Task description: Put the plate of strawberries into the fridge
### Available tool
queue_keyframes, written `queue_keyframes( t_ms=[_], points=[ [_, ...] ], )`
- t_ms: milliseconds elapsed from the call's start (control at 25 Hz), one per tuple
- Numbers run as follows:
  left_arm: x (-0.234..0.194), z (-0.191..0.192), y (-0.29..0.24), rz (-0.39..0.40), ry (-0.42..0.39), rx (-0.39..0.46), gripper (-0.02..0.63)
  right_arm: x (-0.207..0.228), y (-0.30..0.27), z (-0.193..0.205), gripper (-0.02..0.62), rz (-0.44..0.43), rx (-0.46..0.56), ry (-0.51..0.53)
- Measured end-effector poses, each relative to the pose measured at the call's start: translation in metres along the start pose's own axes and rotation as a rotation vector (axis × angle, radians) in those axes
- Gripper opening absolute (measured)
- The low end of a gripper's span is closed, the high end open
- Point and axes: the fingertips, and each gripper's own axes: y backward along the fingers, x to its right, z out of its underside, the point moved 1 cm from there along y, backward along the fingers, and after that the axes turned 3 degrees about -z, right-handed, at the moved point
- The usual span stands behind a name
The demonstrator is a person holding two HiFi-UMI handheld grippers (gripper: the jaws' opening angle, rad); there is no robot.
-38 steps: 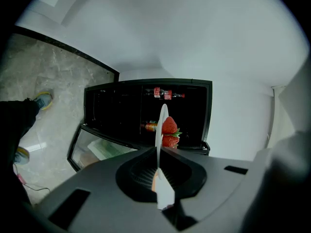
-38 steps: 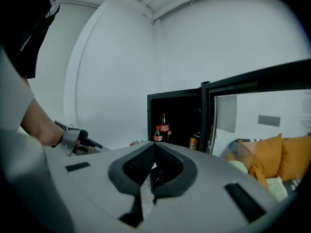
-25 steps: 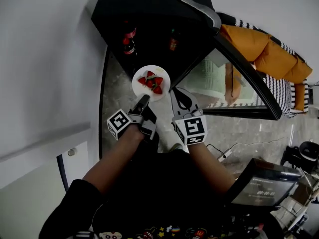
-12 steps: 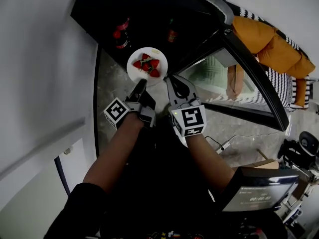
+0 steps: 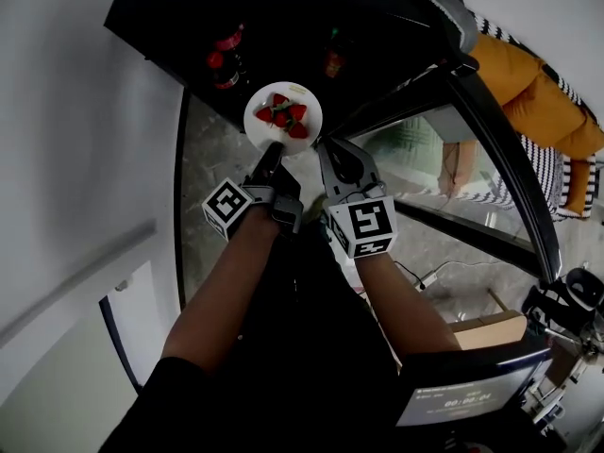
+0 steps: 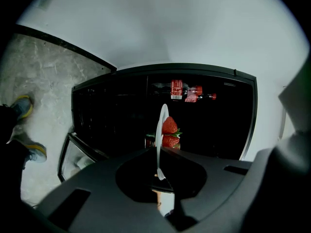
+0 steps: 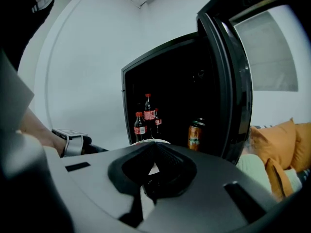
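Observation:
A white plate (image 5: 283, 118) with several red strawberries (image 5: 285, 114) hangs in front of the open black fridge (image 5: 283, 17). My left gripper (image 5: 273, 151) is shut on the plate's near rim. In the left gripper view the plate (image 6: 162, 137) shows edge-on between the jaws, strawberries (image 6: 169, 125) on its right face. My right gripper (image 5: 324, 146) is shut with nothing in it, just right of the plate and apart from it. In the right gripper view the plate's rim (image 7: 151, 141) peeks over the closed jaws.
Inside the dark fridge stand cola bottles (image 7: 141, 124) at the left and an orange can (image 7: 195, 135) to their right. The glass fridge door (image 5: 495, 149) stands open at the right. Orange cushions (image 5: 538, 83) lie beyond it. A white wall (image 5: 75, 140) borders the left.
Both grippers and the plate have moved slightly forward toward the fridge opening. The left grip on the plate is unchanged and the right gripper stays shut.

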Motion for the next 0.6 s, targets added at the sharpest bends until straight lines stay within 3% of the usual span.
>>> queue_keyframes(
  t_ms=[600],
  points=[
    [-0.025, -0.024, -0.043, -0.026, 0.005, 0.022, 0.012, 0.007, -0.019, 0.032, 0.003, 0.014, -0.052, -0.045]
  ],
)
